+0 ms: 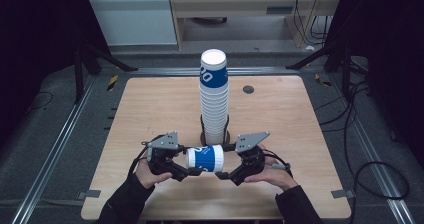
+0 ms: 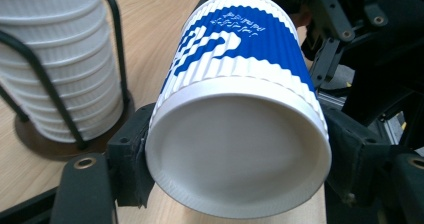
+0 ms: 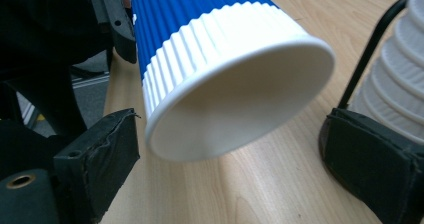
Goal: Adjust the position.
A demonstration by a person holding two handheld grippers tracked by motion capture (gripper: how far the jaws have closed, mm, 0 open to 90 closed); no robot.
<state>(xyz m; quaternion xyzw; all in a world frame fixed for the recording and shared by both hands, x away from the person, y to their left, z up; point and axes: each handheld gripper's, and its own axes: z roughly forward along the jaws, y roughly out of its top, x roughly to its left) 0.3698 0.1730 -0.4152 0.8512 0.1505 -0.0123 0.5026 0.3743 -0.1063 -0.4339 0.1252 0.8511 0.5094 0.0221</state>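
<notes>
Between your two tongs a blue-and-white cup (image 1: pixel 205 158) lies level, long axis running from one to the other. Your left gripper (image 2: pixel 235 159) clamps its closed base; the empty mouth faces your right gripper (image 3: pixel 250 164), whose jaws stand wide, clear of the rim. Behind, a wire holder (image 1: pixel 203 129) carries the cup stack (image 1: pixel 214 94).
</notes>
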